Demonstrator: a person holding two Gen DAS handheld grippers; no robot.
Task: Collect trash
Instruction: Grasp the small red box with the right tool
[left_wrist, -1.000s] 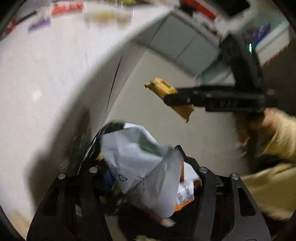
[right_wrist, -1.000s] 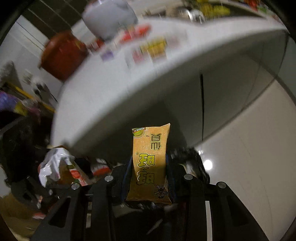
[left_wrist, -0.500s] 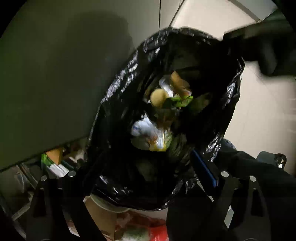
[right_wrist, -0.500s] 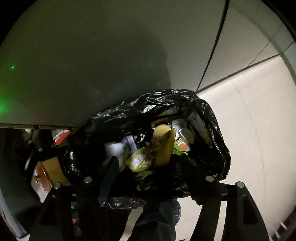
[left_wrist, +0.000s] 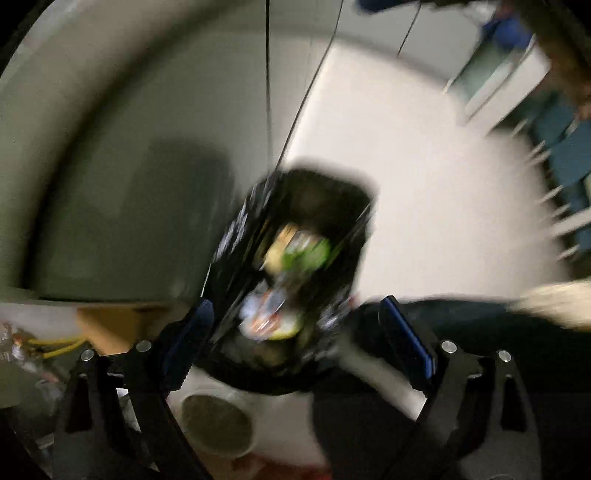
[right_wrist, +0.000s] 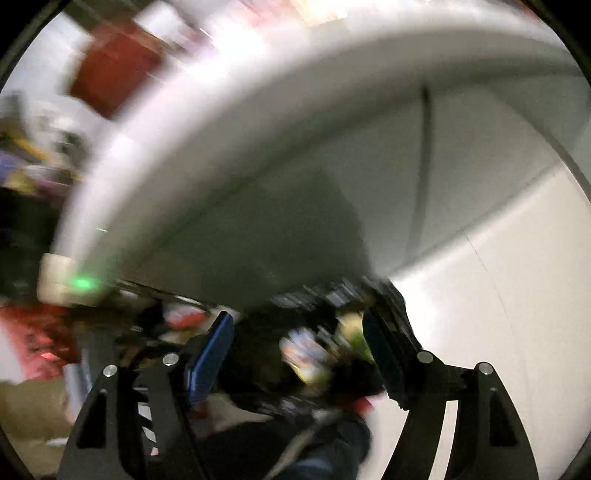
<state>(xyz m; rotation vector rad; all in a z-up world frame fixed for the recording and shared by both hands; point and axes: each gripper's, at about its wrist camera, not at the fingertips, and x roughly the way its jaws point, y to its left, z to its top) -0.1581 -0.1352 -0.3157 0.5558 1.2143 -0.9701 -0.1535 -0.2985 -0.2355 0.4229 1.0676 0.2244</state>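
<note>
trash: wrappers apparently in black bin bag (left_wrist: 295, 258), view blurred
jaws: left gripper (left_wrist: 299, 325) and right gripper (right_wrist: 299, 332) just opened wide, both empty
step: drop done
next: fetch more from table (right_wrist: 258, 92)

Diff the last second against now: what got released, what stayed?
Both let go: the left gripper dropped its white wrapper, the right gripper its orange packet. Jaws have just been opening, nothing between them. The black trash bag stayed under the counter edge.

We see a glossy, crinkled black plastic bin bag (left_wrist: 236, 236) holding shiny printed wrappers (left_wrist: 273, 314), though blur hides their detail. The left gripper (left_wrist: 299, 332) looks matt black plastic with smooth blue pads (left_wrist: 406, 336) and bright metal bolts (left_wrist: 448, 346)
</note>
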